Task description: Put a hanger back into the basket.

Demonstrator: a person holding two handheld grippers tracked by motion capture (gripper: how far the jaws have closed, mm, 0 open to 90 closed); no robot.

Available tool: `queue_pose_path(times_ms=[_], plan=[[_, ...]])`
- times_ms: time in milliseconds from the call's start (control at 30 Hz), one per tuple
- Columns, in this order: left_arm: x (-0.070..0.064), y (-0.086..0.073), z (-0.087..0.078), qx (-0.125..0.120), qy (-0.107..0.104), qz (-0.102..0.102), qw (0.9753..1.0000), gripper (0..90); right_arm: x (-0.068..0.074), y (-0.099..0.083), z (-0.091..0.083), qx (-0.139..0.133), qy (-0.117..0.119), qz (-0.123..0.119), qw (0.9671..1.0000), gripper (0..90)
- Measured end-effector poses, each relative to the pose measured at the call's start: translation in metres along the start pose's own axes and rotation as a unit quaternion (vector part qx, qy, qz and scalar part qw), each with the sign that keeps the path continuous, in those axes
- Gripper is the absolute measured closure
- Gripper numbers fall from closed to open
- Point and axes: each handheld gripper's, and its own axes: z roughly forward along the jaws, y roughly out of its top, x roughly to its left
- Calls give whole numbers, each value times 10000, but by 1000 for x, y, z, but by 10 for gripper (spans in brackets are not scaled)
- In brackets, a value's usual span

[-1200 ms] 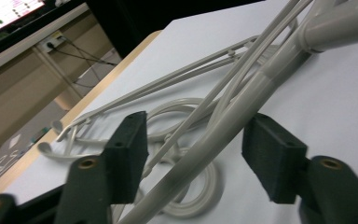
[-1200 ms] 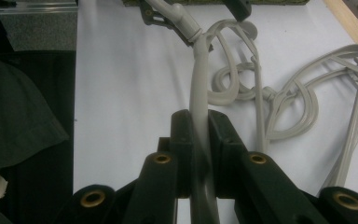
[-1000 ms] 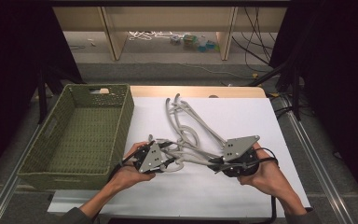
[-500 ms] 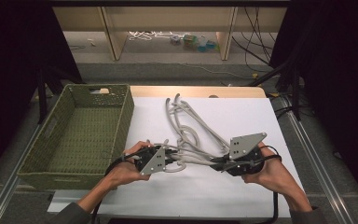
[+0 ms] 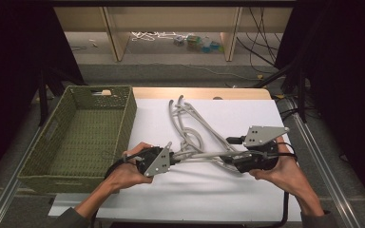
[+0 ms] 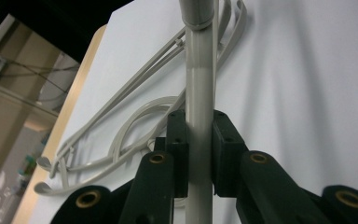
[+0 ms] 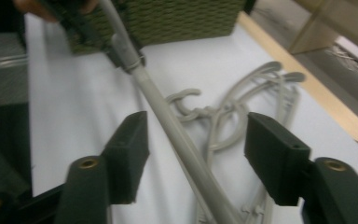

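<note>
Left gripper (image 5: 170,156) is clamped on the grey hanger bar (image 5: 204,155) — in the left gripper view both black pads (image 6: 177,140) press its sides. The bar runs just above the white table top (image 5: 228,118) toward the right gripper (image 5: 228,159), whose jaws stand wide apart around it, gripping nothing. More grey hangers (image 5: 185,118) lie in a pile behind. The green woven basket (image 5: 43,156) sits to the left — no readable writing or labels anywhere.

A white table top (image 5: 209,190) with a pale wooden far edge stood in a dark room. Beyond it, a grey floor (image 5: 171,71) ran to a lit wooden shelf unit (image 5: 116,38). Black cables (image 5: 261,42) hung at right.
</note>
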Motion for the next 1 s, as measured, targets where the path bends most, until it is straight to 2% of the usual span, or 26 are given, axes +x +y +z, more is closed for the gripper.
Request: queue_pose_path(times_ms=[67,100,133,167,200,233,300,333,400,433,467,533,567,633,667,733,800,833,900,933,967,1000], plan=[[4,0,-3,-6,-4,-328,9995,795,0,1,-3,-187,-185,179,9995,335],[7,-1,-4,-11,-50,-576,9983,795,-1,2,-5,-285,-310,350,9985,316],[9,-2,-5,-21,-64,-734,9973,795,-1,2,-7,-328,-412,495,9974,310],[12,-4,-7,-53,-70,-902,9959,795,0,2,-8,-374,-472,519,9968,310],[14,-6,-8,-93,-78,-1157,9932,795,0,2,-9,-437,-594,534,9958,299],[16,-7,-10,-109,-90,-1327,9911,795,2,2,-10,-474,-702,635,9944,276],[20,-9,-13,-112,-120,-1625,9866,795,4,3,-11,-514,-869,649,9928,246],[21,-9,-14,-177,-109,-1868,9822,795,6,3,-11,-488,-961,617,9923,227],[24,-9,-18,-190,-106,-2066,9782,795,12,3,-9,-403,-1165,565,9908,218],[24,-9,-20,-290,-82,-2213,9747,794,15,2,-8,-439,-1214,567,9900,220],[26,-10,-22,-278,-116,-2316,9724,794,19,1,-8,-525,-1230,611,9891,220],[27,-12,-27,-405,-128,-2616,9642,794,24,-3,-6,-675,-1304,737,9864,213],[29,-13,-30,-402,-129,-2652,9633,794,27,-6,-3,-777,-1346,802,9846,213],[30,-15,-36,-468,-116,-2900,9558,794,31,-10,-1,-785,-1359,895,9835,208],[31,-16,-40,-530,-118,-2977,9531,795,34,-16,3,-909,-1407,1006,9807,209],[35,-16,-49,-528,16,-3029,9516,794,36,-22,7,-958,-1421,1079,9793,205],[39,-15,-59,-652,54,-3165,9463,794,37,-25,9,-967,-1416,1096,9791,198],[41,-13,-64,-708,67,-3182,9453,794,37,-27,10,-921,-1382,1116,9798,190],[43,-9,-72,-834,65,-3211,9434,794,39,-31,12,-995,-1429,1151,9780,189],[45,-8,-76,-861,78,-3197,9436,794,39,-33,14,-1092,-1418,1180,9767,187],[47,-6,-80,-891,106,-3193,9434,794,40,-35,13,-1040,-1424,1237,9765,184],[48,-5,-83,-916,116,-3229,9419,794,42,-37,14,-1041,-1396,1286,9763,183]])
